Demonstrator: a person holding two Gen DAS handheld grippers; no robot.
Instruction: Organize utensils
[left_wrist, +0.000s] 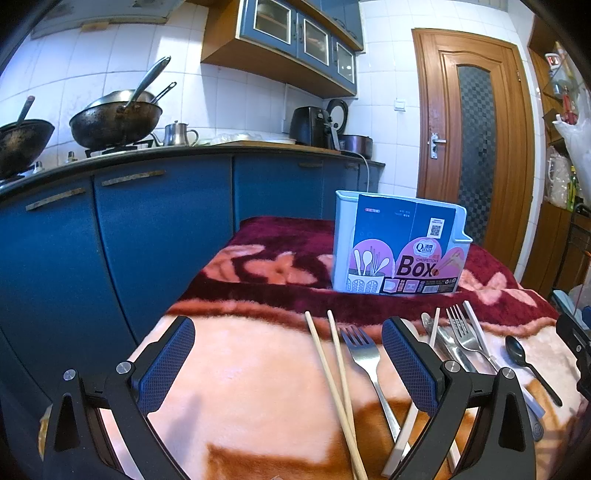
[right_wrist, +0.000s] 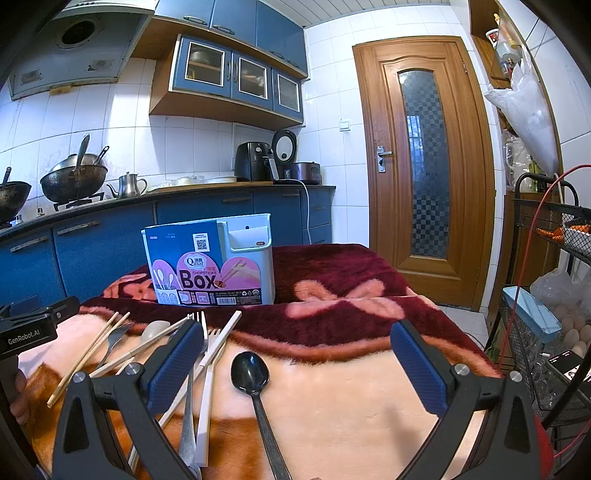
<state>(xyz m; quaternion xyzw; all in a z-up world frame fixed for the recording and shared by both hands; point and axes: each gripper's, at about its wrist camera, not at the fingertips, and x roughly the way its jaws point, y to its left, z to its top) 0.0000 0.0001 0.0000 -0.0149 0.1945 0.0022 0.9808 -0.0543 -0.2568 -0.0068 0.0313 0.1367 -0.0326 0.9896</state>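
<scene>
A blanket-covered table (right_wrist: 332, 387) carries a pale blue box (right_wrist: 247, 254) at its far edge, standing empty-topped to receive utensils. Loose near the front edge lie two forks (left_wrist: 364, 354), two wooden chopsticks (left_wrist: 334, 365), white chopsticks (right_wrist: 210, 373) and one black spoon (right_wrist: 250, 373). Both the left gripper (left_wrist: 288, 369) and right gripper (right_wrist: 297, 365) hover released, holding nothing.

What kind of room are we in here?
Almost certainly a home kitchen: blackened woks sit on a gas stove, an air fryer stands on the counter above blue cabinets, and utensils lie before a chopsticks box on a blanket-covered table.
</scene>
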